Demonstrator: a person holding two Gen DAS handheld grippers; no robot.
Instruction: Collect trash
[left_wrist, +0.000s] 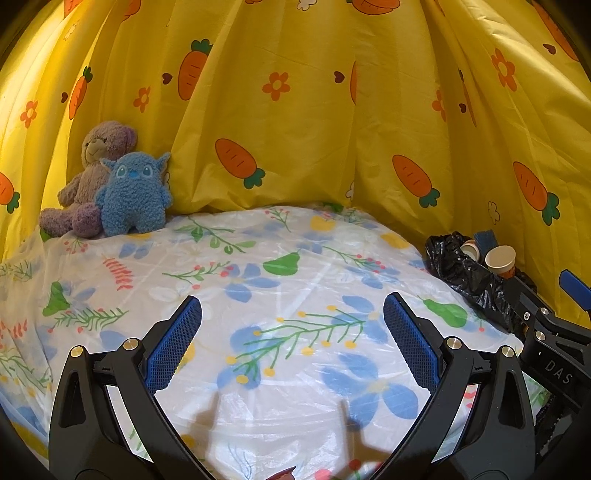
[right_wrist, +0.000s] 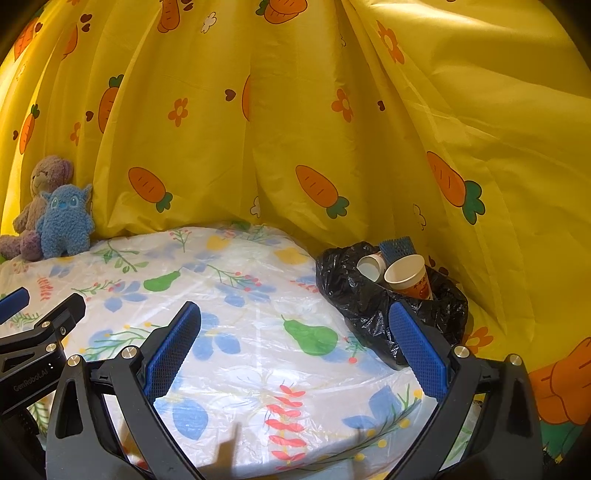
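Beyond the right gripper (right_wrist: 295, 345) — wide, empty — black trash bag (right_wrist: 354, 295) with paper cups (right_wrist: 406, 275); left gripper (left_wrist: 291, 338) wide too.

the right gripper (left_wrist: 574, 295) body carries white letters "das" — seen from the left wrist. the left gripper (right_wrist: 22, 306) body reads "genrobot.ai". the paper cup (right_wrist: 408, 277) bears red print — too small to read.

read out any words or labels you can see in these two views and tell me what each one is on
"DAS" on the right gripper's black body, cut off at the edge.
"GenRobot.AI" on the left gripper's black body.
Red print on the paper cup in the black bag: too blurred to read.
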